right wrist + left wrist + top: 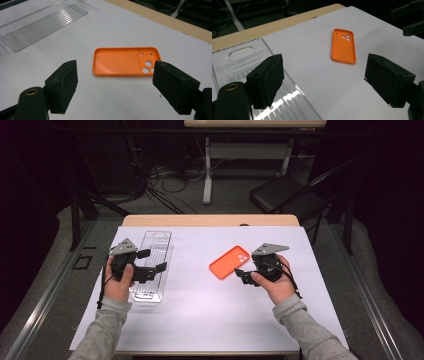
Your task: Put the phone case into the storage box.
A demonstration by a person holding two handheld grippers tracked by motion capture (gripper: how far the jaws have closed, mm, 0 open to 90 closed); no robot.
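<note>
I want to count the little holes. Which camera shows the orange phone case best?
The right gripper view: the orange phone case lies close, hollow side up, every camera hole clear. The left gripper view shows it farther off and slanted; the high view shows it small.

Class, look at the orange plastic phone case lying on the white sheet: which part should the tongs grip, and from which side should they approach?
Probably the long side walls. The orange plastic phone case lies flat, hollow side up, with a thin raised rim, so the right tongs, open just before it, would best come from above, one jaw outside each long edge, clear of the camera holes. A rim-only pinch may flex.
</note>
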